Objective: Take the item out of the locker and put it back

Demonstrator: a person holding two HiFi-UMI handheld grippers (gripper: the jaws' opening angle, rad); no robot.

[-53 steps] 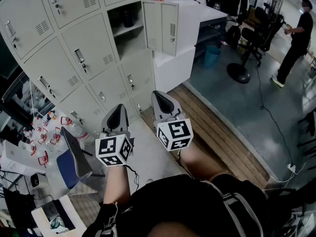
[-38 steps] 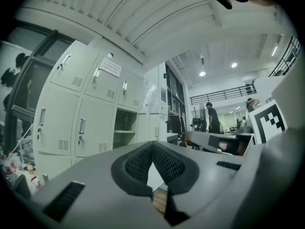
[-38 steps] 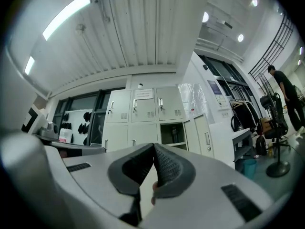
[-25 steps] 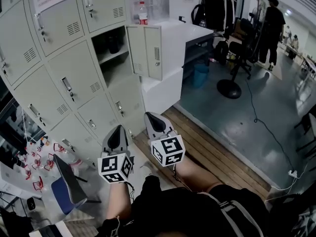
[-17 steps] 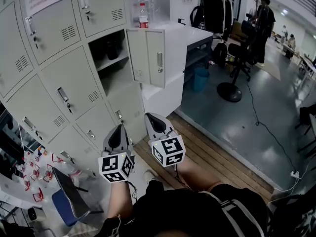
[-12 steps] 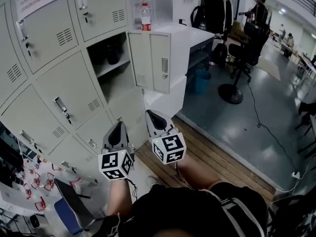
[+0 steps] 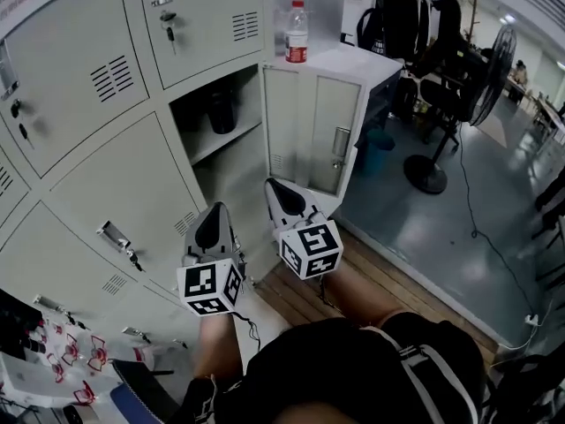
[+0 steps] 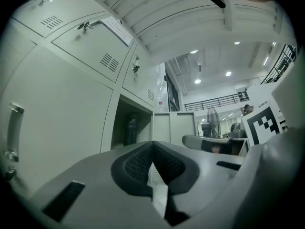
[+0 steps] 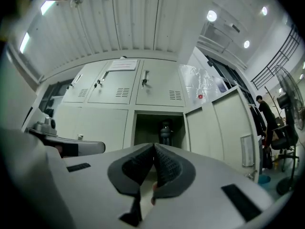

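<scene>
Dark cylindrical bottle (image 7: 221, 111) in boxy metal locker (image 7: 233, 173)

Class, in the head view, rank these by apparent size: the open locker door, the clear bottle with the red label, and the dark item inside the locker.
1. The open locker door: clearly largest.
2. The clear bottle and the dark item: these look alike. The item sits in shadow, so I won't rank them.

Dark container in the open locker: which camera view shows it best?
The right gripper view: it faces straight into the open compartment, so the dark container sits centred and its outline reads clearly. The head view shows it from an angle, shadowed. The left gripper view gives only a dim side-on silhouette.
</scene>
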